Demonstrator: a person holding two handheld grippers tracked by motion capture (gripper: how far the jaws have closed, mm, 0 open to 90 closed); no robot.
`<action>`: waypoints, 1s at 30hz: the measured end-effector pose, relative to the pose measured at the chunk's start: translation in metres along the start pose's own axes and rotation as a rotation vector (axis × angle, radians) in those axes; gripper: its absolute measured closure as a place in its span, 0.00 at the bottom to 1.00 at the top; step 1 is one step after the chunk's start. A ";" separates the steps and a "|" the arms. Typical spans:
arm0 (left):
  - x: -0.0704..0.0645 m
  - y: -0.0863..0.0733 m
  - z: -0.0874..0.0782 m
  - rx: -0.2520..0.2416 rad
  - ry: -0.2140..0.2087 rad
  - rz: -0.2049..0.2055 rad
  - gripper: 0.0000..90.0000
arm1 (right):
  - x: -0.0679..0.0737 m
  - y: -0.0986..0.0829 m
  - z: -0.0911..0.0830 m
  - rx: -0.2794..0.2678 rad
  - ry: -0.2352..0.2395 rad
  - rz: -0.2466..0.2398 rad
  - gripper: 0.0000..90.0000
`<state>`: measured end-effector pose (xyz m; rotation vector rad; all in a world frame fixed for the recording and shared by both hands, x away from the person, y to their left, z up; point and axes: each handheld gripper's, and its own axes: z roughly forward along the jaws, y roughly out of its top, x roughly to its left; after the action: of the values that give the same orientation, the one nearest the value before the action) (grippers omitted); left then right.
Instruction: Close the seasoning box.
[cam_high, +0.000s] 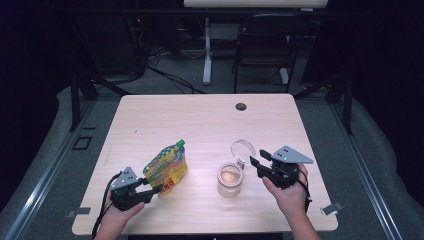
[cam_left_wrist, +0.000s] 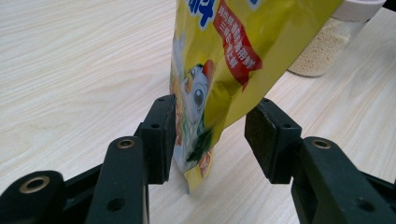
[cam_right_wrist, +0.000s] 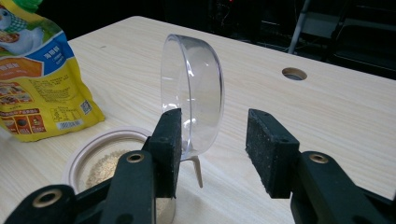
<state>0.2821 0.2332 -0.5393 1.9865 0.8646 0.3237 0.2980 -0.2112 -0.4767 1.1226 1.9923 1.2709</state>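
The yellow pouch (cam_high: 166, 168) with a green cap (cam_high: 180, 143) stood tilted on the counter (cam_high: 200, 120), near its front-left part, leaning toward the 1 o'clock direction in the high view. Its lower corner lay between the jaws of the left hand-held gripper (cam_high: 156, 189), which sat at the pouch's 7 o'clock, held by the person's left hand (cam_high: 120, 212). In the left gripper view the jaws stood apart around the pouch (cam_left_wrist: 224, 70): the left pad (cam_left_wrist: 161, 137) touched or nearly touched the printed film, while the right pad (cam_left_wrist: 268, 140) stood clear of it, so the left hand-held gripper (cam_left_wrist: 212, 140) was not clamped.

At the pouch's 3 o'clock stood a jar (cam_high: 230, 180) of pale granules, open at the top. Its clear hinged lid (cam_high: 243, 149) stood upright at the jar's 1 o'clock. The right hand-held gripper (cam_high: 255, 162), held in the right hand (cam_high: 290, 192), lay at the jar's 3 o'clock with its jaws pointing toward 9 o'clock. In the right gripper view the jaws were spread, the lid (cam_right_wrist: 194, 107) rising just beside the left pad (cam_right_wrist: 169, 149) and well apart from the right pad (cam_right_wrist: 271, 149); the right hand-held gripper (cam_right_wrist: 212, 149) gripped nothing.
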 end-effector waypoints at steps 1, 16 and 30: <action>0.000 0.000 0.000 -0.001 -0.001 -0.001 0.60 | 0.000 0.000 0.001 0.004 0.001 0.000 0.63; 0.000 -0.001 -0.001 -0.003 -0.002 0.000 0.59 | 0.003 0.003 0.005 -0.003 0.019 -0.035 0.79; 0.000 0.000 -0.001 0.002 -0.004 0.007 0.59 | 0.010 0.006 0.000 -0.019 0.031 -0.062 0.79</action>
<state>0.2813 0.2335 -0.5393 1.9920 0.8564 0.3228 0.2947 -0.2013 -0.4713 1.0296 2.0178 1.2805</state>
